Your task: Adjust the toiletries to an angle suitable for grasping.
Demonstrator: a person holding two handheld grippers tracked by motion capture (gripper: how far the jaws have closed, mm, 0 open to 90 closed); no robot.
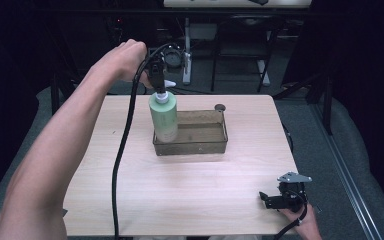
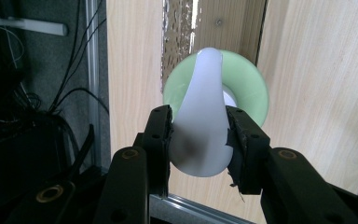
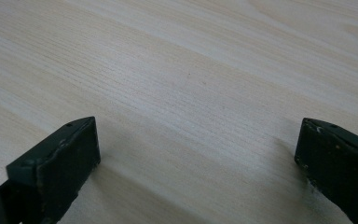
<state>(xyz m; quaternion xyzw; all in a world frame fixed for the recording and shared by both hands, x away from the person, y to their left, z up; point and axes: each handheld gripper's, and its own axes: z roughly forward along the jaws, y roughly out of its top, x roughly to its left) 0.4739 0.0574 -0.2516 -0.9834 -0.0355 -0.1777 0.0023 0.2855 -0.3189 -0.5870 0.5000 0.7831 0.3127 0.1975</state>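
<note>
A pale green pump bottle (image 1: 163, 119) with a white pump head (image 2: 200, 116) stands upright at the left end of a clear shallow tray (image 1: 215, 146) on the wooden table. My left gripper (image 1: 157, 75) reaches down from above and is shut on the white pump head; in the left gripper view both black pads press its sides and the green shoulder (image 2: 249, 88) shows beneath. My right gripper (image 1: 280, 196) rests at the table's front right corner, jaws spread wide over bare wood (image 3: 191, 93) with nothing between them.
A small dark round disc (image 1: 220, 107) lies behind the tray near the table's far edge. A black cable (image 1: 122, 150) trails from the left gripper across the table's left side. Metal stands and dark floor lie beyond the far edge.
</note>
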